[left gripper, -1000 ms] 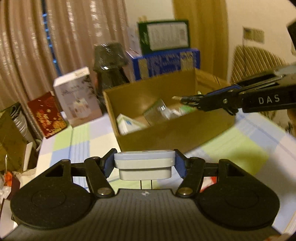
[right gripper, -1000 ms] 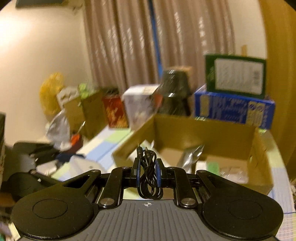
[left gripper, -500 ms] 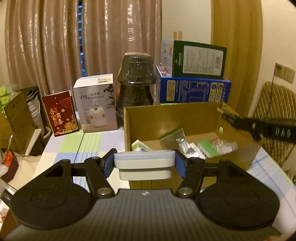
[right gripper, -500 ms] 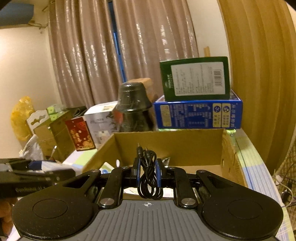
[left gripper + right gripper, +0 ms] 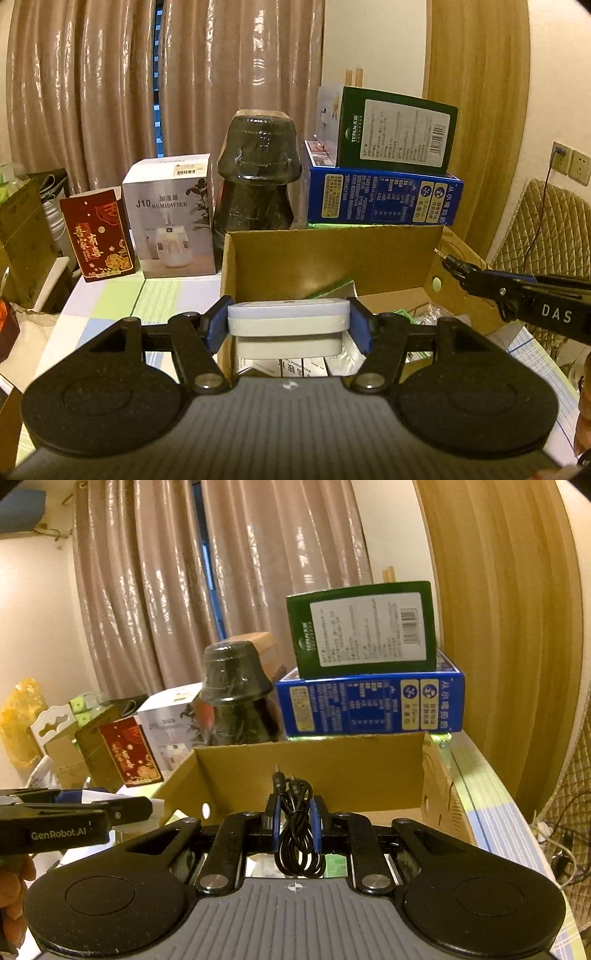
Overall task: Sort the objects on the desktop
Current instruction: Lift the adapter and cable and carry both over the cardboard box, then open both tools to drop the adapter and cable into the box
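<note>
Right now the white case (image 5: pixel 289 320), a flat rounded-corner box in two stacked layers, sits clamped crosswise in the left gripper (image 5: pixel 289 325), whose blue pads press on both of its short ends with the jaws about half spread. It hangs just over the near wall of the open cardboard box (image 5: pixel 332 254), level and not tilted. The right gripper (image 5: pixel 294 821) is squeezed nearly fully together on a coiled black cable (image 5: pixel 295 834); the loops bulge out below the pads and two small plug ends stick up above them. That bundle is over the same box, toward its right side, and in the left view the plugs and the gripper's tip reach in above the box's right wall.

Inside the box lie a few packets, some green and some clear and crinkly, too jumbled to name. Behind it stands a dark wrapped stack (image 5: pixel 256 173), with a white humidifier carton (image 5: pixel 170 218) and a red gift packet (image 5: pixel 98 232) to its left. To the right, a green carton (image 5: pixel 395 131) rests on a blue carton (image 5: pixel 384 197). All of it is on a table with a checked pastel cloth (image 5: pixel 122 299), in front of beige curtains (image 5: pixel 92 85).
</note>
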Demonstrator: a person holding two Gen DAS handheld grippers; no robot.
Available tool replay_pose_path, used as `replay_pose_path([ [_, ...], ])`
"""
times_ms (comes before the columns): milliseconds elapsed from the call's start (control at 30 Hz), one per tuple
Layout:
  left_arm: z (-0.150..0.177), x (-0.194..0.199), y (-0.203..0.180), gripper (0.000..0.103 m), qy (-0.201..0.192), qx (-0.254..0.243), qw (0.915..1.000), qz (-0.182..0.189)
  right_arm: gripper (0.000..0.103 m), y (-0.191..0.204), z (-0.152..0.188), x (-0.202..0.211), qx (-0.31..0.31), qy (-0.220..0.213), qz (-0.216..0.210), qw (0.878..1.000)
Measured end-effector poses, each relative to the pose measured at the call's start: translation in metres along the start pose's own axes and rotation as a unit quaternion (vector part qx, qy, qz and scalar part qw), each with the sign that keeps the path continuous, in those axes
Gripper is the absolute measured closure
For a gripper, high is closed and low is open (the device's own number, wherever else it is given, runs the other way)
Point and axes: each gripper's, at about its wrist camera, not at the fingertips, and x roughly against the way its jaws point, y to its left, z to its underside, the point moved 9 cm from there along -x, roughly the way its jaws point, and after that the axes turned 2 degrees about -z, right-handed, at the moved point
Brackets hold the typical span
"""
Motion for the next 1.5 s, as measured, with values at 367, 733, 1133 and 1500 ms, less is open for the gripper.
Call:
replay_pose_path([
  [367,0.000,-0.023,-0.008,0.043,0.005,0.009,0.9999,0.010,0.090,-0.014,-0.003,-0.011,-0.012,-0.001,0.011,1.000],
  [733,0.001,-0.045,-0.009,0.042,-0.001,0.043,0.9986,0.030,0.084,-0.022,-0.007,-0.024,-0.009,-0.022,0.005,1.000],
  [1133,0.012,-0.048,-0.002,0.031,0.019,0.049,0.9984,0.021,0.057,-0.042,-0.002,-0.020,-0.033,-0.017,0.021,0.999],
  [1500,0.011,-0.038,-0.001,0.030,0.014,0.027,0.9994,0.016,0.056,-0.025,0.004,-0.015,-0.002,-0.015,0.007,1.000],
])
